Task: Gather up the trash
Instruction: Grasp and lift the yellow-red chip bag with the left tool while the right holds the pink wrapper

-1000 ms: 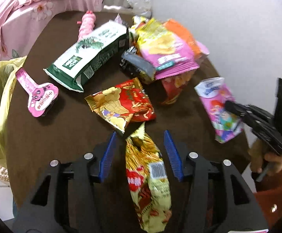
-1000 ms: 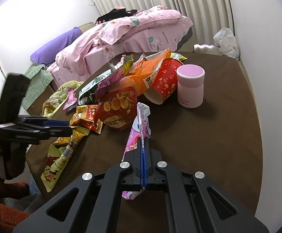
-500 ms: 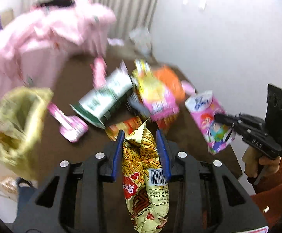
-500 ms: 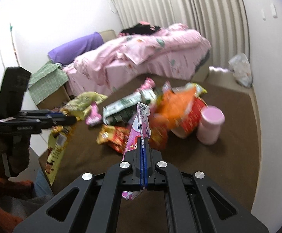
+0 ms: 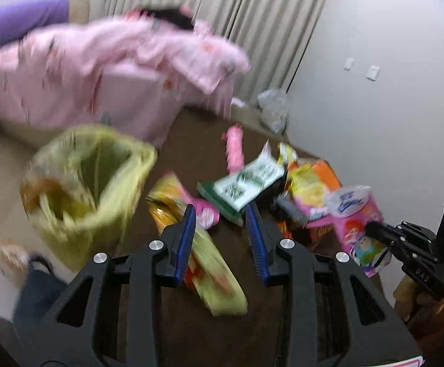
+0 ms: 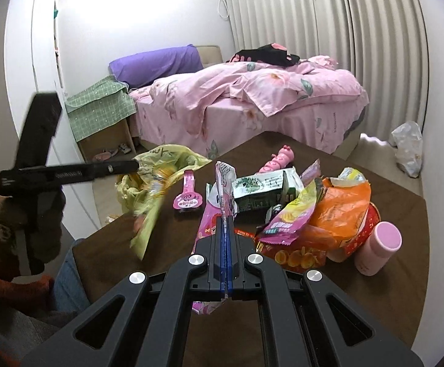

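A yellow-and-red snack wrapper [image 5: 202, 246], blurred, hangs in the air over the near edge of the brown table [image 6: 329, 312], its long axis slanting from upper left to lower right, upper end toward the yellow trash bag [image 5: 90, 183]. It lies below and partly behind the left gripper [image 5: 222, 238], whose blue jaws stand wide apart; whether the left jaw touches it cannot be told. The bag gapes open just off the table's left edge. The right gripper [image 6: 225, 252] pinches a pink cartoon wrapper [image 6: 219, 202] edge-on and upright above the table. A heap of wrappers [image 6: 307, 211] sits mid-table, a pink cup [image 6: 378, 249] at its right.
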`<state>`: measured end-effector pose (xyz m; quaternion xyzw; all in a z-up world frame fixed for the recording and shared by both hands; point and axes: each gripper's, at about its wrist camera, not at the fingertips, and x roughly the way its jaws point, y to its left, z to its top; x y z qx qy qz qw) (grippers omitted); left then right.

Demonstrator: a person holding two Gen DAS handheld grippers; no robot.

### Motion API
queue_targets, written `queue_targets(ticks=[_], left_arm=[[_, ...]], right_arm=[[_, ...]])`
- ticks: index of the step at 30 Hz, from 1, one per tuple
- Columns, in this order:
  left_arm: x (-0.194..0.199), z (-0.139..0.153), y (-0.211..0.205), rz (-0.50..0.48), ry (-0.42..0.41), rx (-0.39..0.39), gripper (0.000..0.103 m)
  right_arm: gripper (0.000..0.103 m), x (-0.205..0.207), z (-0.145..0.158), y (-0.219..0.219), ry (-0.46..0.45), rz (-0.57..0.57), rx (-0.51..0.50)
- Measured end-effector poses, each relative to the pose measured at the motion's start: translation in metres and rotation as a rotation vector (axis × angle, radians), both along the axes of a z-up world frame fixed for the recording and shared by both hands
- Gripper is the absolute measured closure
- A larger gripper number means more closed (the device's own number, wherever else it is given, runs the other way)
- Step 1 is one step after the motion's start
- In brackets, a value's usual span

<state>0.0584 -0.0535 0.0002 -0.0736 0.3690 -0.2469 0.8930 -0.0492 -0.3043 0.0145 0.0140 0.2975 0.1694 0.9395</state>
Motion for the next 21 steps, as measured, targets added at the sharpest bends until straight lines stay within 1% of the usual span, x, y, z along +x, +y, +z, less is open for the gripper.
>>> queue_targets(ticks=[2,5,7,8,9,11,12,15,19,21], left_arm=[[0.002,-0.01,0.003,0.002,0.048,-0.007,0.071],[0.006,-0.019,0.006,0.018,0.074,0.001,0.071],[0.012,-0.023,0.011,0.035,0.092,-0.006,0.068],[0.019,-0.026,0.014,0.044,0.105,-0.022,0.063],[0.023,-0.029,0.017,0.055,0.111,-0.03,0.061],[0.039,-0.036,0.023,0.11,0.124,-0.03,0.061],[0.045,-0.038,0.026,0.121,0.128,-0.028,0.061],[0.077,-0.046,0.028,0.164,0.151,-0.005,0.06],[0.113,-0.061,0.016,0.161,0.216,0.046,0.06],[0.123,-0.069,0.009,0.149,0.257,0.092,0.06]], right_arm=[[0.1,0.002,-0.002,-0.001,0.009,-0.006,0.005],[0.1,0.004,-0.005,-0.004,0.02,-0.012,0.015],[0.1,0.004,-0.008,-0.004,0.024,-0.014,0.019],[0.1,0.006,-0.009,-0.004,0.026,-0.014,0.021],[0.1,0.007,-0.012,-0.004,0.032,-0.013,0.026],[0.1,0.008,-0.014,-0.004,0.036,-0.012,0.03],[0.1,0.009,-0.016,-0.003,0.04,-0.008,0.03],[0.1,0.019,-0.021,-0.001,0.054,0.001,0.019],[0.1,0.034,-0.022,0.001,0.064,0.008,0.015],[0.1,0.042,-0.02,0.003,0.066,0.018,0.012]])
